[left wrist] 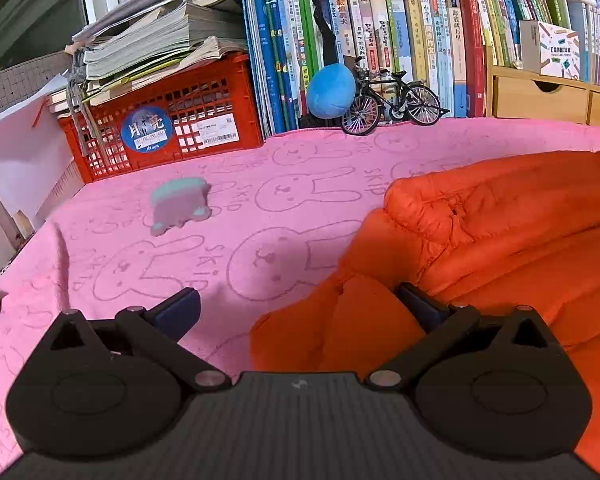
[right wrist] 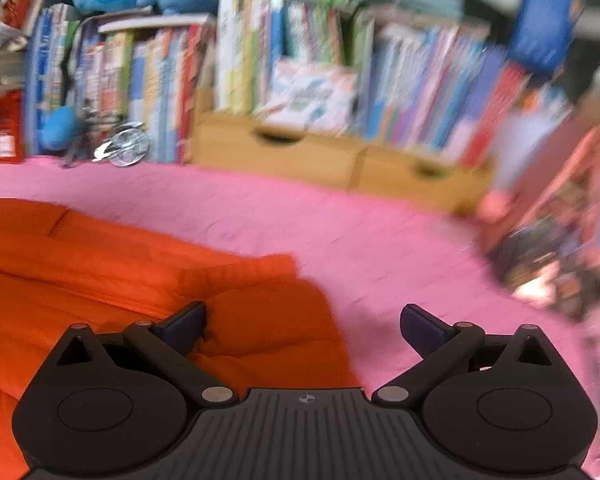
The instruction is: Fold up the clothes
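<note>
Pink cloth with bunny drawings (left wrist: 260, 208) covers the whole work top, and a wall of books (left wrist: 400, 40) stands behind it with a red crate (left wrist: 172, 120), a toy bicycle (left wrist: 392, 100) and a round blue plush (left wrist: 330, 90) in front. On the cloth lies the orange puffy jacket (left wrist: 500, 240) — it sits between the two grippers, to the right in the left view and to the left in the right view. It looks thick and soft, with stitched puffy rows, and one part is already lying over the rest, so it seems partly folded. The left gripper (left wrist: 298, 308) has its fingers spread wide, with a flap of the jacket lying between them, not pinched. The right gripper (right wrist: 304, 324) is spread wide too, and its fingers sit over the jacket's other edge where orange meets pink; this view is blurry. I think each gripper is at one side so both can take an edge and lift together — a big puffy thing would flop if held at one side only. A small grey and teal soft toy (left wrist: 180, 206) lies well apart on the cloth, out of the way.
</note>
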{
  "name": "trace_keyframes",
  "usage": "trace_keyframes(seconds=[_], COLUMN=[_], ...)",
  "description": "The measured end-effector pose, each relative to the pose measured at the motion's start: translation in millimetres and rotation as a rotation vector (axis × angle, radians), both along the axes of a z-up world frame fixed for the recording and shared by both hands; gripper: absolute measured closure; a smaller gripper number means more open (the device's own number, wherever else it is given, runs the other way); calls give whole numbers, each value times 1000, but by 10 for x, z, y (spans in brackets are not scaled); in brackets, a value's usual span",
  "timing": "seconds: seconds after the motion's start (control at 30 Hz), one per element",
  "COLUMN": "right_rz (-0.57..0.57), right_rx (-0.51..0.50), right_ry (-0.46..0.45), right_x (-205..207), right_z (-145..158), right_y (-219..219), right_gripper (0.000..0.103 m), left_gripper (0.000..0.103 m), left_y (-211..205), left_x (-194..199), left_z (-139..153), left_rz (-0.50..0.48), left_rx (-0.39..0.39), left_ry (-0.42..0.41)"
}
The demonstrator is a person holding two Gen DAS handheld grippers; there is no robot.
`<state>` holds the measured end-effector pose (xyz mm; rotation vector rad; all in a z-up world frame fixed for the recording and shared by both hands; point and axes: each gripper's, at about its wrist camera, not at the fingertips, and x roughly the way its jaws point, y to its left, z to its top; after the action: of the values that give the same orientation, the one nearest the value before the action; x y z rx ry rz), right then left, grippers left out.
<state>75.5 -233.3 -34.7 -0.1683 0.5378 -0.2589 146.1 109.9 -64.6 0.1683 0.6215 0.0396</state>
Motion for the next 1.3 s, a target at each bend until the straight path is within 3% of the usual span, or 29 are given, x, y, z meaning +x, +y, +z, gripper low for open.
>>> trace_keyframes(seconds=[0.07, 0.17, 0.33, 0.43, 0.57, 0.87, 1.3], right_rz=[43, 201, 401, 462, 435, 287, 85], right_rx=[-3, 48, -2, -69, -74, -122, -25], right_ry=[-50, -93, -57, -6, 8, -25, 16], right_x=[-93, -160, 76, 185, 227, 133, 134], right_z=[146, 330, 265, 77, -35, -146, -165], right_y=[214, 663, 1540, 1822, 1642, 779, -133], right_gripper=[6, 6, 7, 7, 6, 2, 1], left_gripper=[0, 0, 0, 0, 0, 0, 0], left_y=[5, 10, 15, 18, 16, 10, 38], left_x=[-3, -1, 7, 5, 5, 12, 25], left_z=[-5, -5, -7, -4, -6, -7, -18], left_rz=[0, 0, 2, 5, 4, -5, -11], left_rx=[-3, 0, -6, -5, -4, -5, -31], left_ry=[2, 2, 5, 5, 6, 8, 20])
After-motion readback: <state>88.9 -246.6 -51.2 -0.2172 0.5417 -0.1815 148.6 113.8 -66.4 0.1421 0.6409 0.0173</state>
